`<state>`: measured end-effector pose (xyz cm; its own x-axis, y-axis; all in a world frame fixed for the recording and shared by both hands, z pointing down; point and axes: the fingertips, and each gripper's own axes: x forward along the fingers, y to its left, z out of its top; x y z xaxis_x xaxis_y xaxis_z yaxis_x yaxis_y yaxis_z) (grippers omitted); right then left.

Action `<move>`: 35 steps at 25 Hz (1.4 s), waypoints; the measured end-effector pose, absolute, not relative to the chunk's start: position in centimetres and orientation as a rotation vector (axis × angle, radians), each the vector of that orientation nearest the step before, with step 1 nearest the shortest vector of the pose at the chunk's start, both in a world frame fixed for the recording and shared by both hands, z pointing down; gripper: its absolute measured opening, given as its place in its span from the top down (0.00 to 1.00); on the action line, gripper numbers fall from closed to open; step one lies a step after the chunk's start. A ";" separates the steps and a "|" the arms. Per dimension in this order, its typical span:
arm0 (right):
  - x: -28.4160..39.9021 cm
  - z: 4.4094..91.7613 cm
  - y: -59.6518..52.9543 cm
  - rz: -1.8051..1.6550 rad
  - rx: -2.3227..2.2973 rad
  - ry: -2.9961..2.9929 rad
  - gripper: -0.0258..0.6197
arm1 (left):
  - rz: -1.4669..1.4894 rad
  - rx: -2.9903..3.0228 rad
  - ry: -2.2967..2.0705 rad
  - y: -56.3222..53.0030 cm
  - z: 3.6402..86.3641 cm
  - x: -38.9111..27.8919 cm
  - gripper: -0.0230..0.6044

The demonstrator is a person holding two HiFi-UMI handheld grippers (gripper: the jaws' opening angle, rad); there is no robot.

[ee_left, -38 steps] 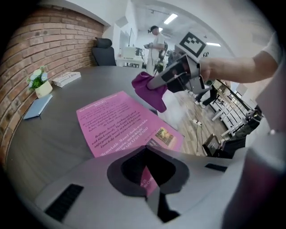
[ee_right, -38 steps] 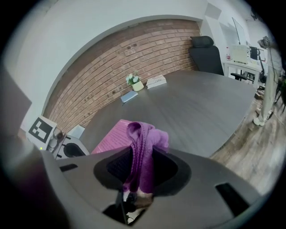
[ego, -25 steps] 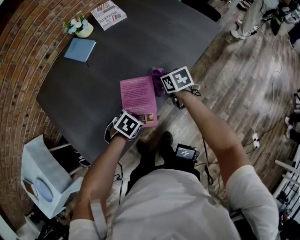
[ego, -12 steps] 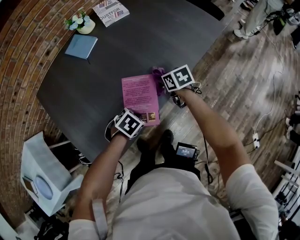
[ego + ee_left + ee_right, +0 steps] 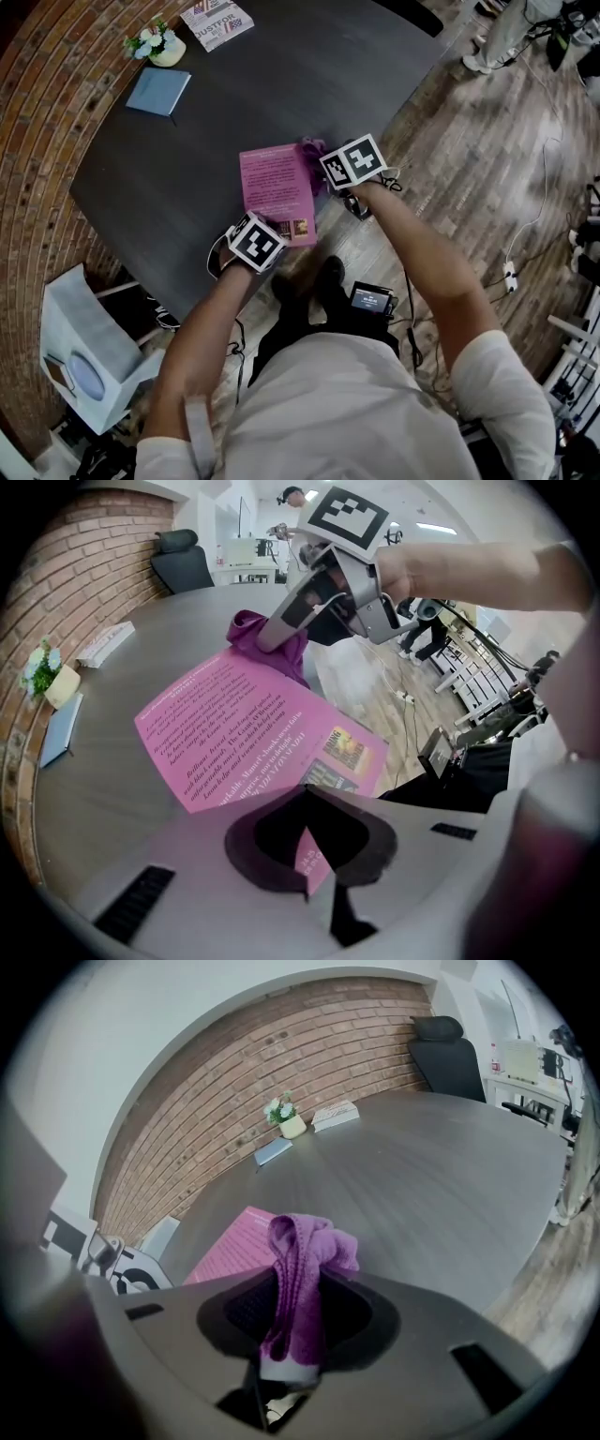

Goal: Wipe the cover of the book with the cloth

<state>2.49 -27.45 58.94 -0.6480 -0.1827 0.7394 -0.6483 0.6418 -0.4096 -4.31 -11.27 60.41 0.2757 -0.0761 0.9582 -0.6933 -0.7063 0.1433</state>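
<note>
Left tongs (image 5: 305,860) clenched, jaws drawn together, pointing steeply down at the near edge of the book (image 5: 244,724). A thin sliver of pink cover shows in the slot between the jaws; cannot tell whether they pinch the edge or only bear down on it. From the head view the left tongs (image 5: 270,242) sit at the book's (image 5: 277,187) near left corner, right by the table (image 5: 187,141) edge.

Right tongs (image 5: 295,1330) grasping the cloth (image 5: 300,1269): a purple fold runs up between the jaws and bunches out past the tips. Ahead of and below these tongs lies the book (image 5: 234,1246), pink, flat on the dark table (image 5: 422,1166), printed text facing up.

Seen from the left tongs, the right tongs (image 5: 272,635) come in from the far side, and the cloth (image 5: 258,635) hangs at the book's far corner; contact with the cover cannot be made out. The head view puts the right tongs (image 5: 330,176) and cloth (image 5: 312,150) at the book's far right corner.

Well beyond both tongs, by the brick wall: a blue notebook (image 5: 157,91), a small flower pot (image 5: 159,47), a magazine (image 5: 217,21).
</note>
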 end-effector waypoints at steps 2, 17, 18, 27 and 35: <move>2.5 58.9 -27.0 0.901 0.637 -2.187 0.77 | 1.455 2.005 -0.695 -11.4 60.5 -4.3 0.95; 3.2 59.0 -22.9 0.878 0.618 -2.175 0.77 | 1.457 2.013 -0.690 -11.2 60.5 -4.3 0.95; 3.2 59.0 -22.6 0.876 0.616 -2.173 0.77 | 1.456 2.016 -0.691 -11.2 60.5 -4.3 0.95; 3.5 59.1 -19.8 0.835 0.573 -2.150 0.77 | 1.469 2.023 -0.701 -11.2 60.5 -4.4 0.95; 3.8 59.2 -17.7 0.824 0.554 -2.139 0.77 | 1.457 2.026 -0.713 -11.3 60.5 -4.5 0.95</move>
